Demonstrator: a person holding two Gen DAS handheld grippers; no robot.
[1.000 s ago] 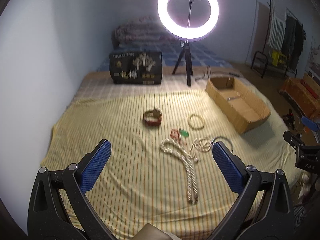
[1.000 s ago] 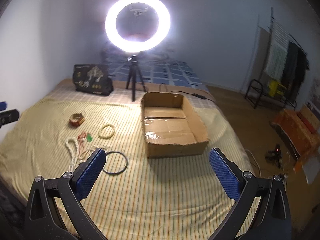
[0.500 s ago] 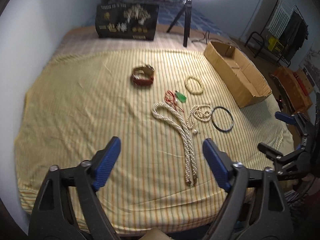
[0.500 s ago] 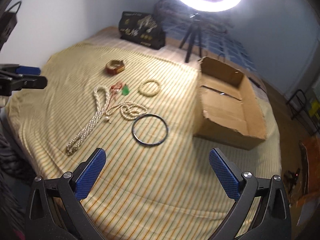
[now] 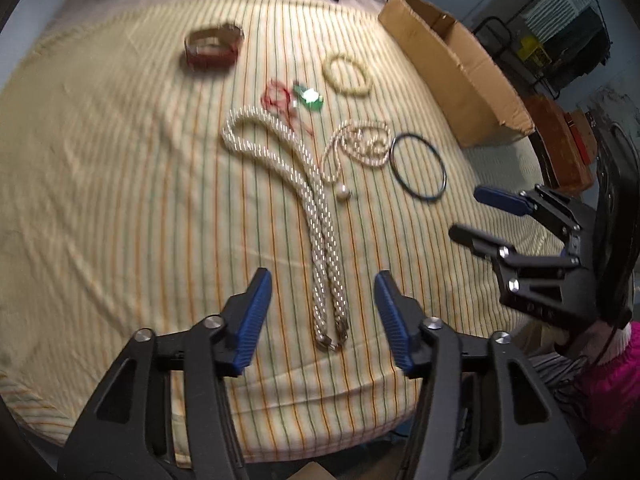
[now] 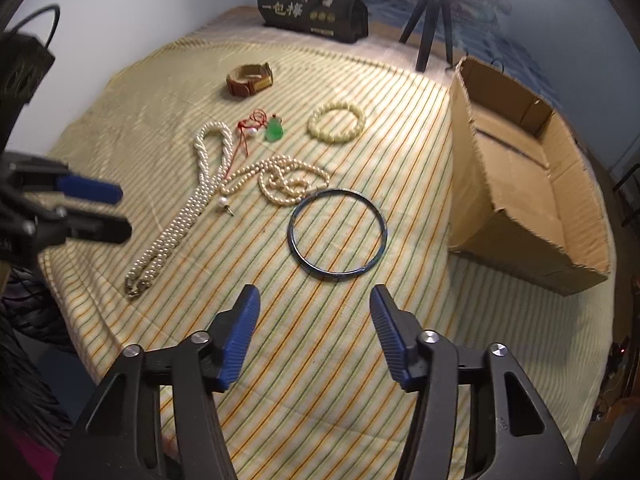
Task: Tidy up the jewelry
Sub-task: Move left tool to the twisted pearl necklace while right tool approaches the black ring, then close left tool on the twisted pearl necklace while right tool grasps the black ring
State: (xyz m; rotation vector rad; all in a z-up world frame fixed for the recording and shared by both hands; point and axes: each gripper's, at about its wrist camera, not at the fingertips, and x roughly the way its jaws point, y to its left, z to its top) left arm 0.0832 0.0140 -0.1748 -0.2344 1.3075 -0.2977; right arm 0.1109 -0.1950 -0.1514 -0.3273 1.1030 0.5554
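the jewelry lies spread on a bed point(image 6: 360, 360) under a yellow striped sheet, and the dark blue bangle point(image 6: 337, 233) serves as landmark. the left gripper point(image 5: 323, 312) hangs low over the bed with its blue fingers wide apart and holding nothing, straddling the clasp end of the thick twisted pearl necklace point(image 5: 304, 192), which lies left of the bangle. the right gripper point(image 6: 314, 330) is likewise spread wide and empty, poised just short of the bangle's near edge, not touching it. a thinner pearl strand point(image 6: 280, 180) is coiled just behind the bangle, touching its far rim. farther behind sit a cream bead bracelet point(image 6: 335, 122), a green pendant on red cord point(image 6: 274, 130) and a brown watch point(image 6: 249, 79). an open cardboard box point(image 6: 520, 184) stands to the bangle's right.
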